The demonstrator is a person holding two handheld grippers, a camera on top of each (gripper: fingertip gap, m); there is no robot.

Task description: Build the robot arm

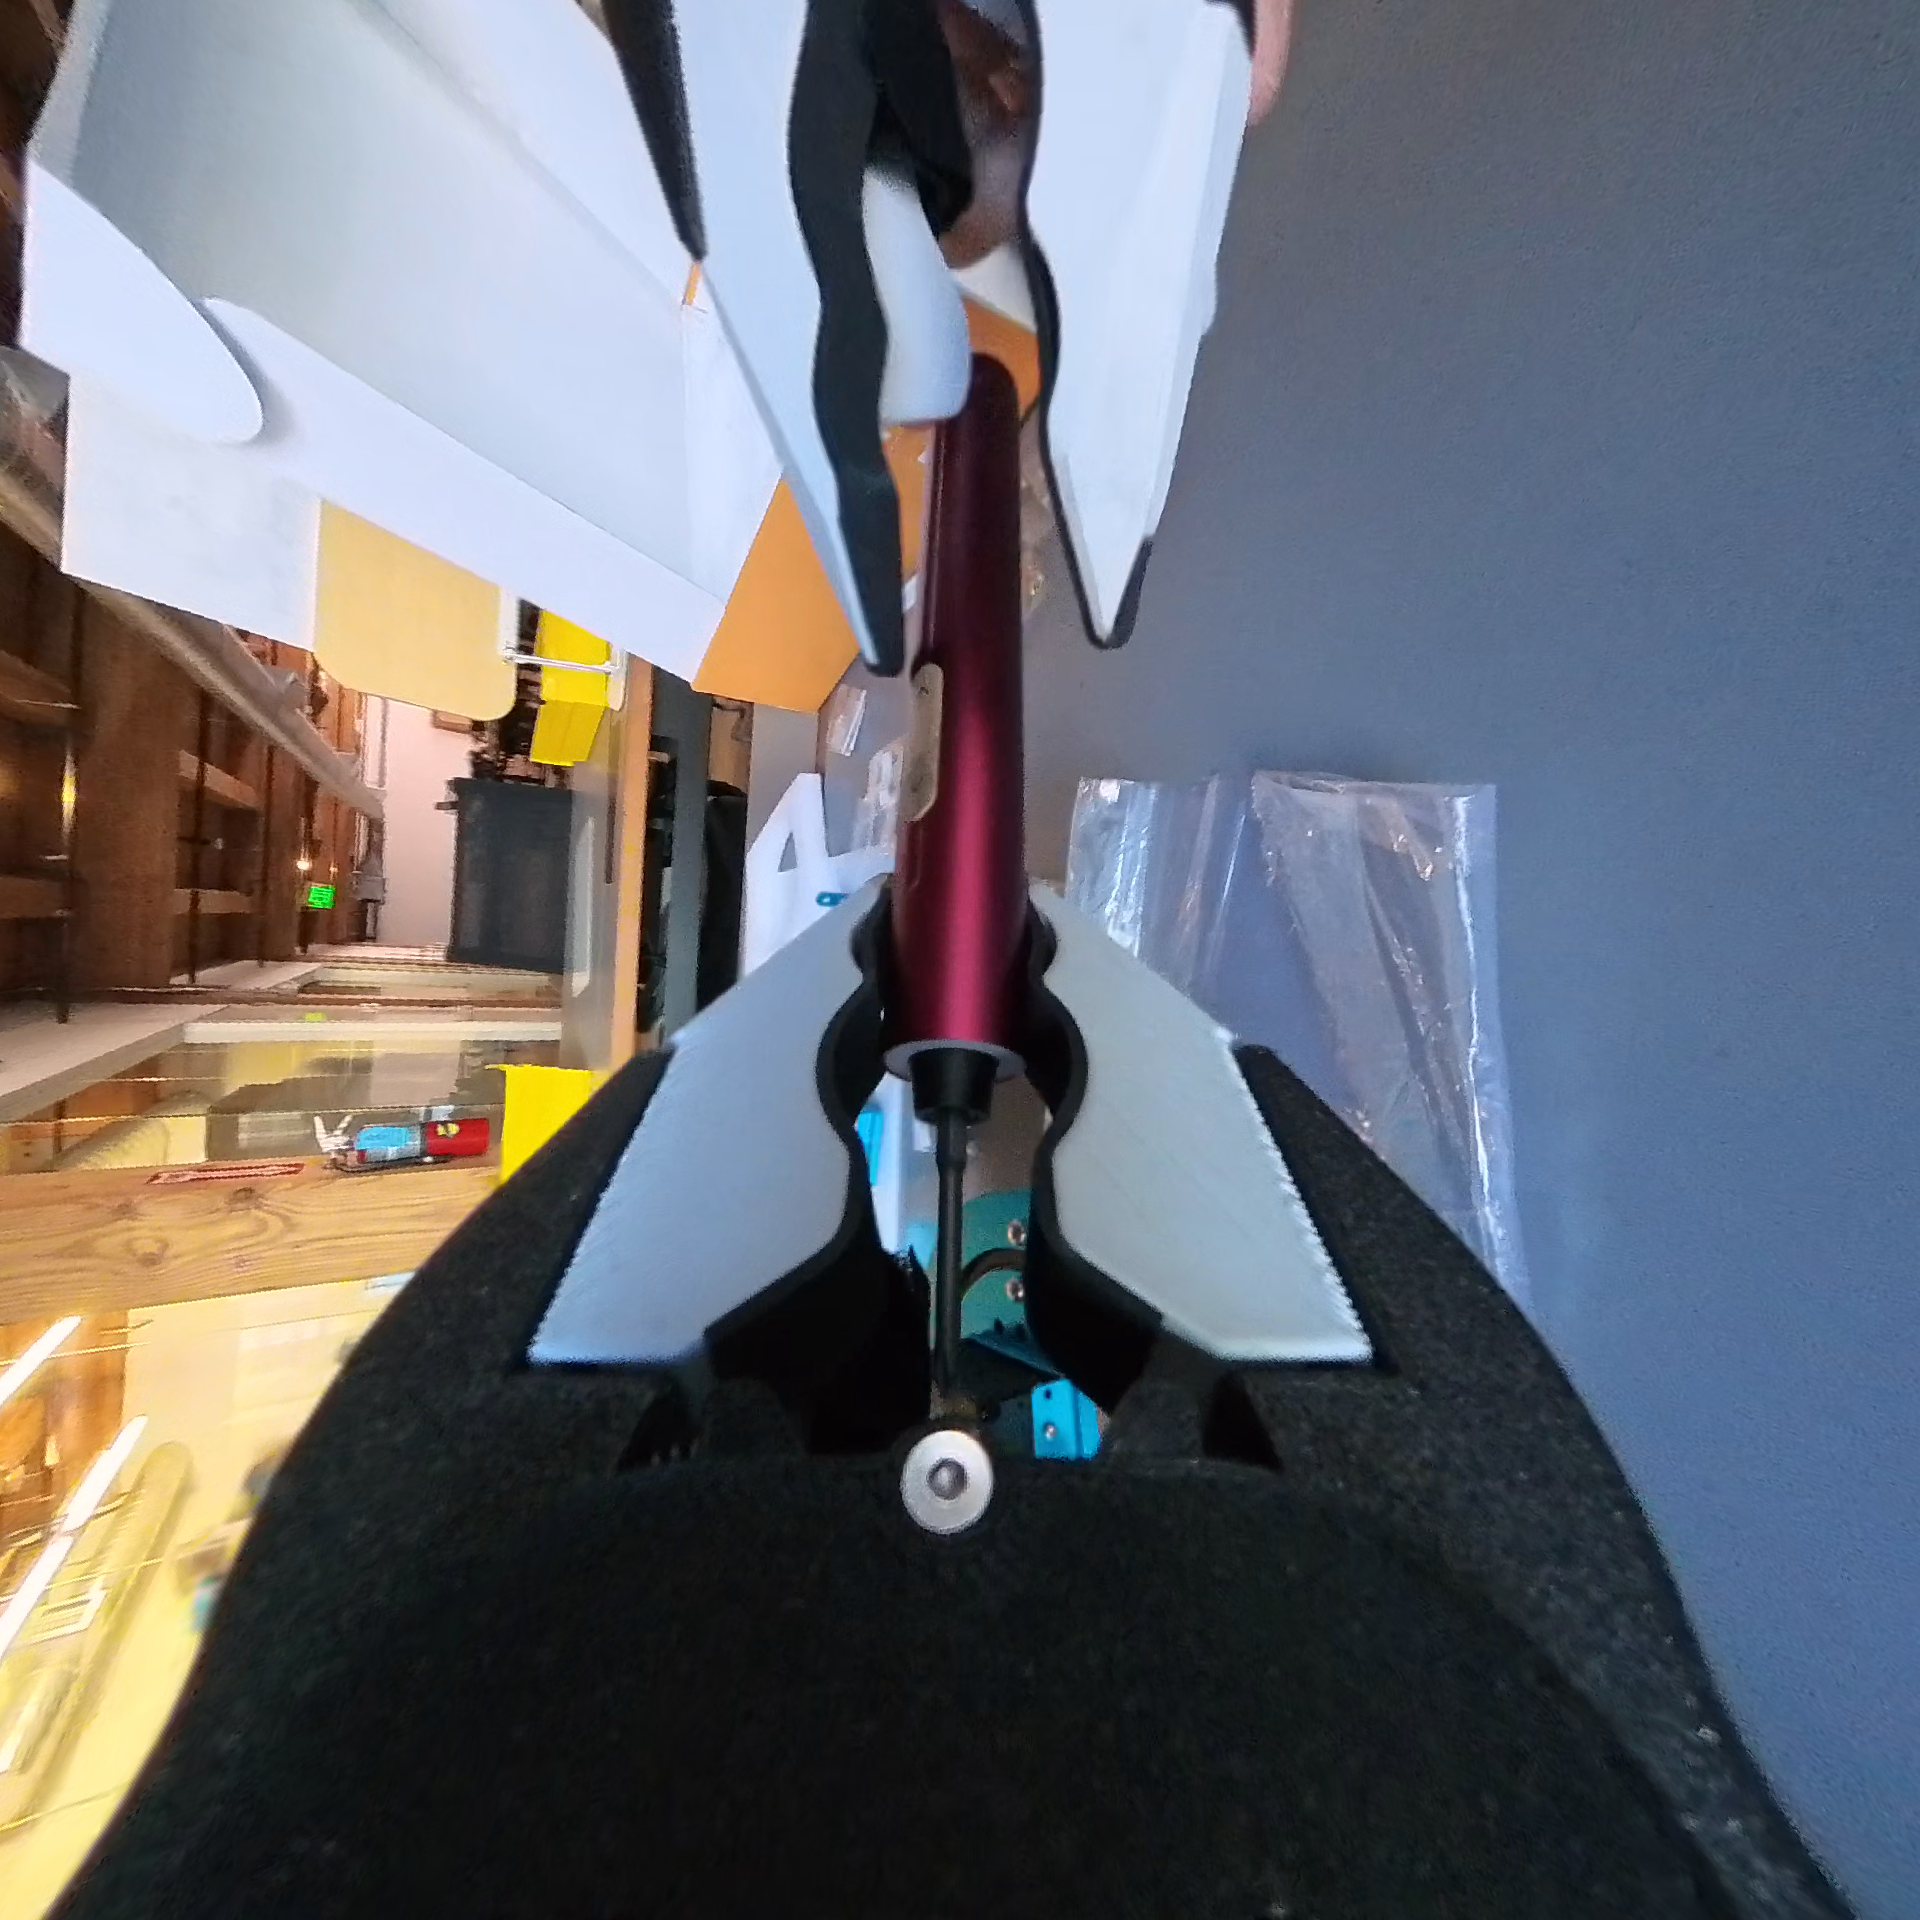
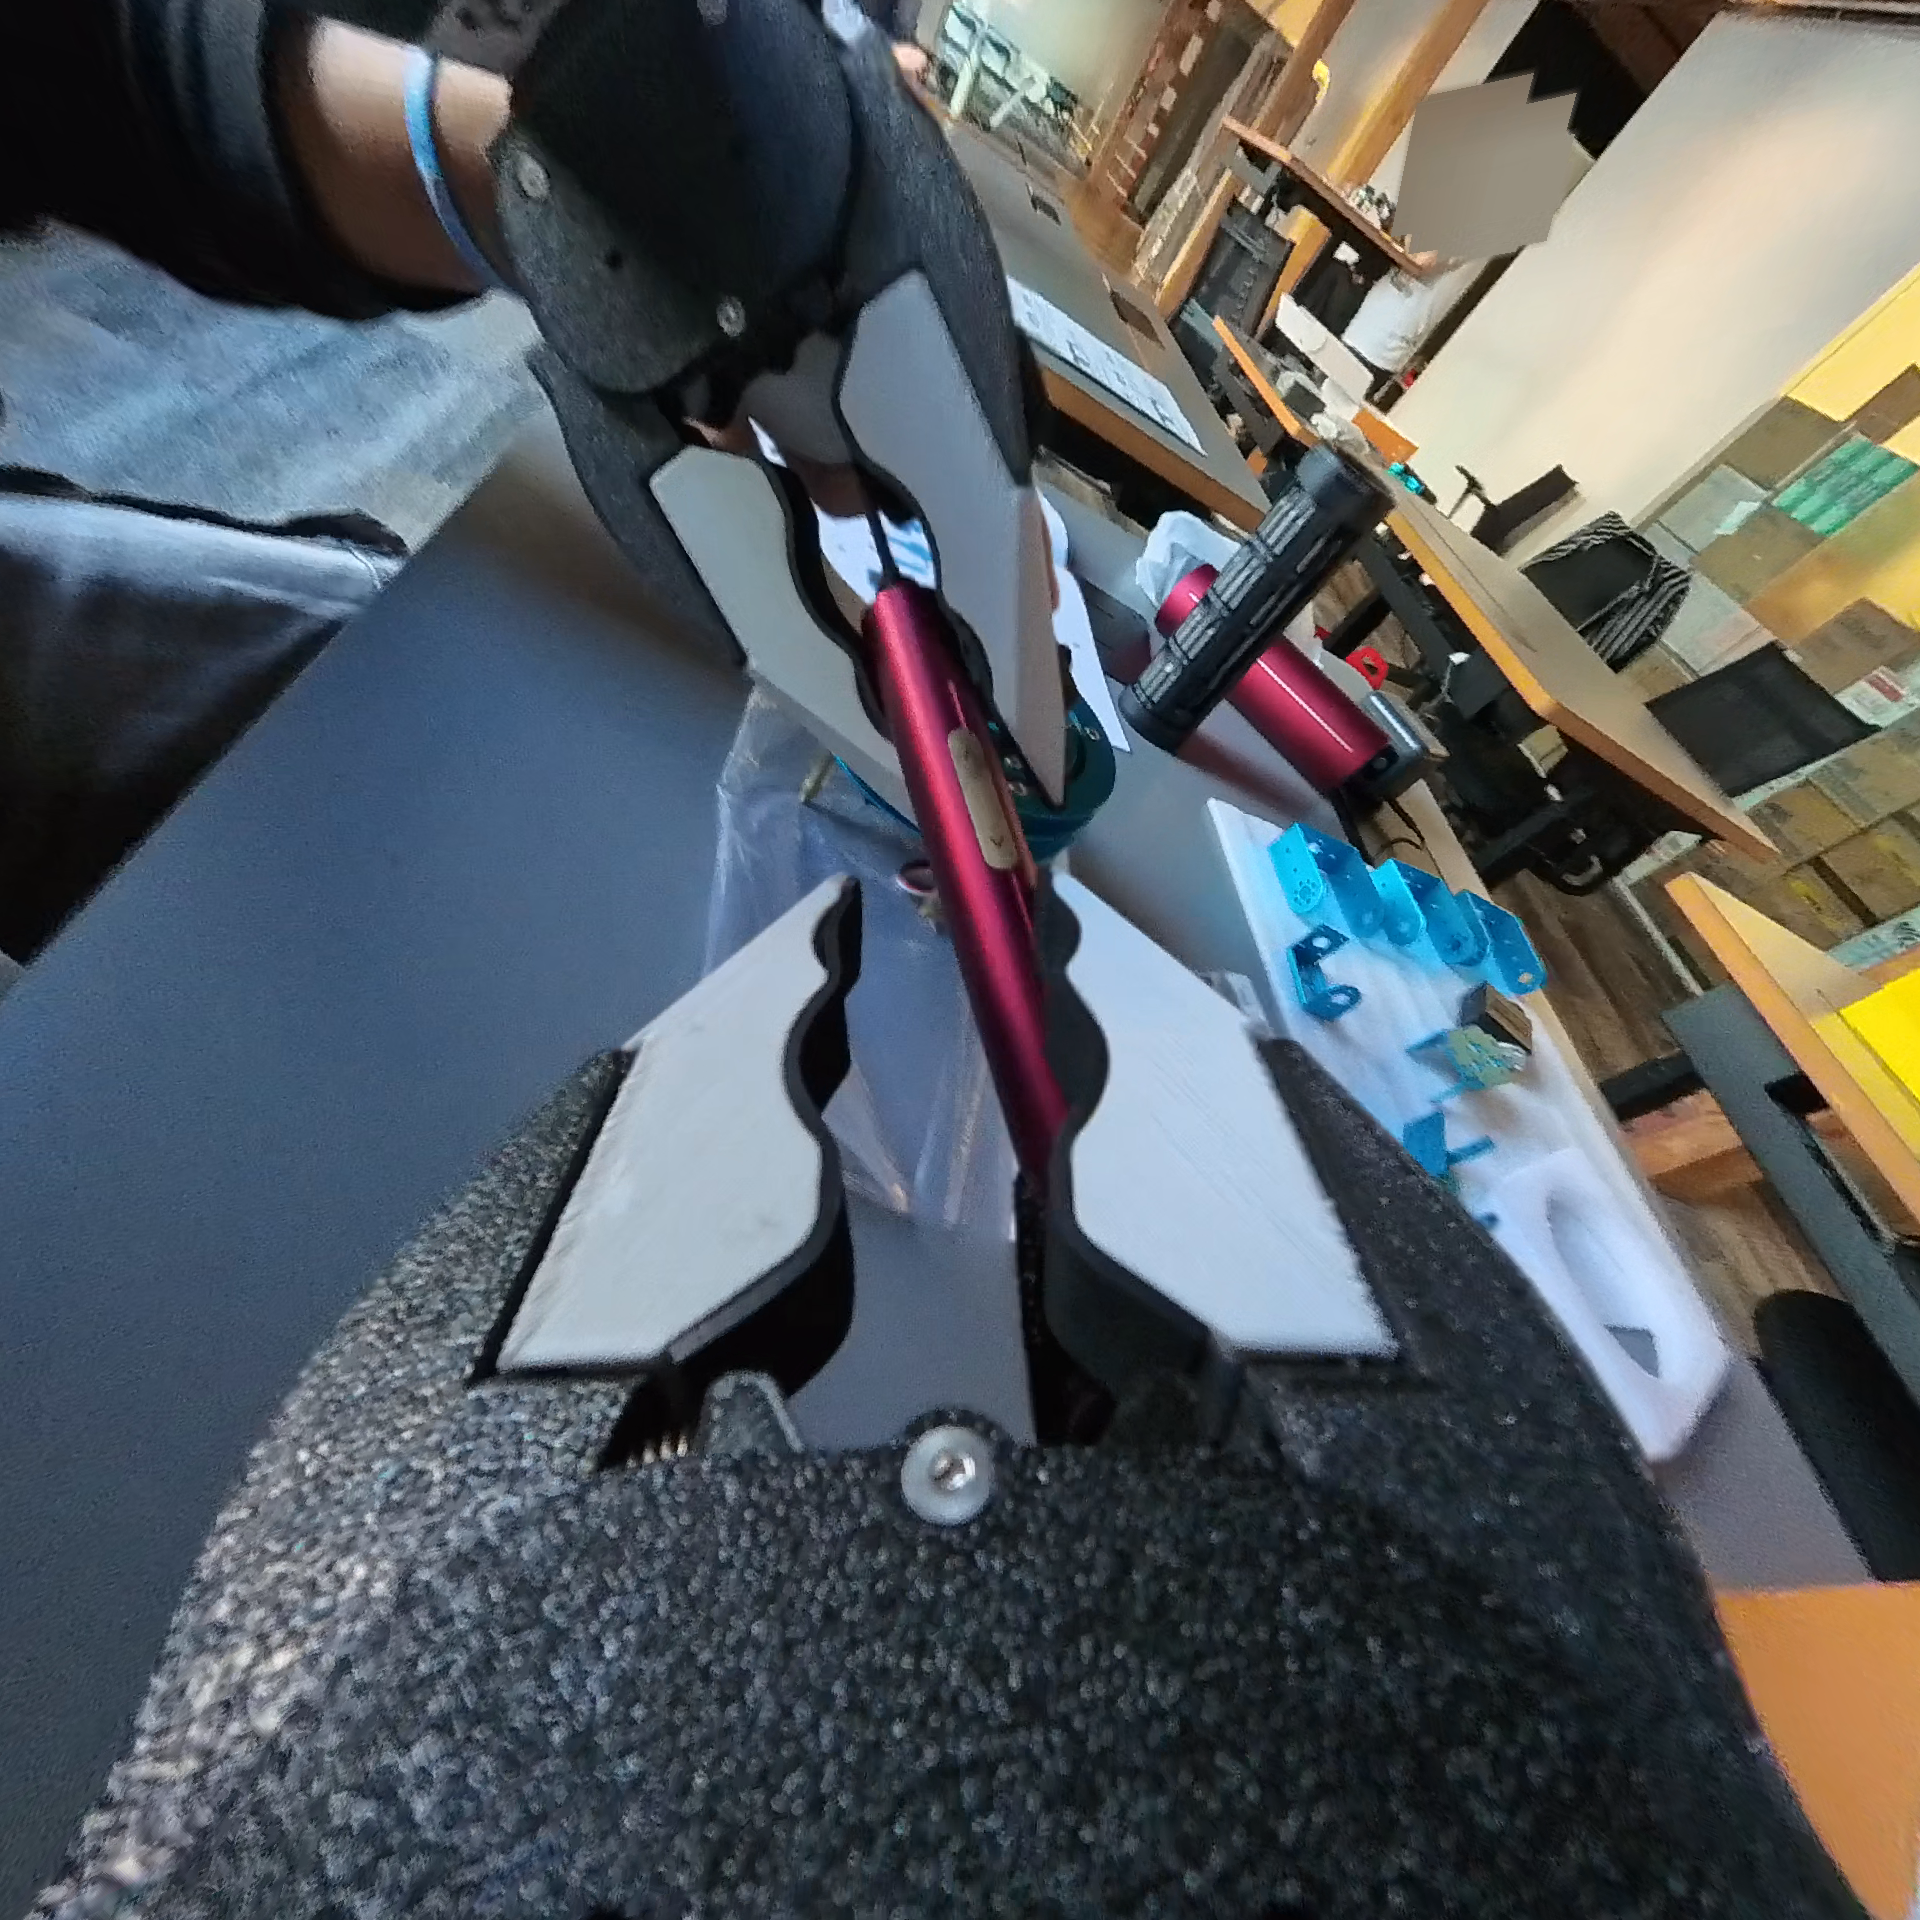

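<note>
A dark red screwdriver (image 1: 961,790) with a thin black bit is held between both grippers. My left gripper (image 1: 961,914) is shut on its handle near the bit end, also seen in the right wrist view (image 2: 977,790). The bit points at a teal round metal part (image 1: 987,1236) on the table. My right gripper (image 2: 948,894) is open around the handle's rear end. The screwdriver (image 2: 992,956) lies against its right finger, with a gap to the left finger. The right gripper also shows at the top of the left wrist view (image 1: 995,644).
A dark grey table (image 2: 364,883) carries a clear plastic bag (image 2: 790,831), a white foam tray (image 2: 1558,1247) with several blue metal brackets (image 2: 1403,914), and a red cylinder with a black ribbed grip (image 2: 1278,675). A person's sleeve and wrist are at the upper left. Left and right tips are no more than a few centimetres apart.
</note>
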